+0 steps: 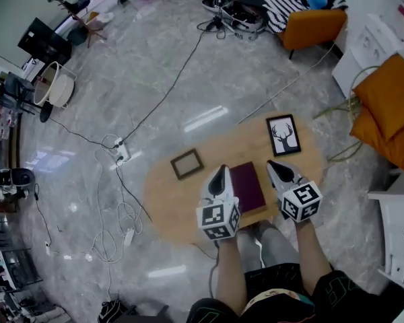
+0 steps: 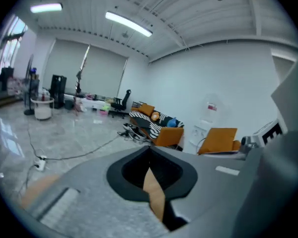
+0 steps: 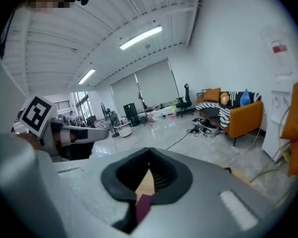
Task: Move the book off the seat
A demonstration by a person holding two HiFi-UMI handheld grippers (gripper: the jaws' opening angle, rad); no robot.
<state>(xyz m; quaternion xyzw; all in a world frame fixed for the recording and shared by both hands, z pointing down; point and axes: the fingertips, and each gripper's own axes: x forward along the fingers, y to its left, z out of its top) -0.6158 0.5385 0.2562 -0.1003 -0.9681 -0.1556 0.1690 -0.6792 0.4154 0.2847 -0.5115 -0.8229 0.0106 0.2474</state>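
A maroon book (image 1: 247, 186) lies closed on the near part of an oval wooden seat (image 1: 168, 200). My left gripper (image 1: 220, 172) hovers at the book's left edge and my right gripper (image 1: 274, 165) at its right edge. Both point away from me and both are shut with nothing between the jaws. In the left gripper view the left gripper (image 2: 149, 157) is shut, and only a strip of wood (image 2: 155, 192) shows below the tips. In the right gripper view a sliver of the book (image 3: 143, 206) and wood show under the shut right gripper (image 3: 149, 161).
A black-framed deer picture (image 1: 283, 134) and a small brown frame (image 1: 187, 163) lie on the seat beyond the book. Cables and a power strip (image 1: 121, 152) trail over the marble floor at left. An orange armchair (image 1: 314, 24) and orange cushions (image 1: 390, 110) stand at right.
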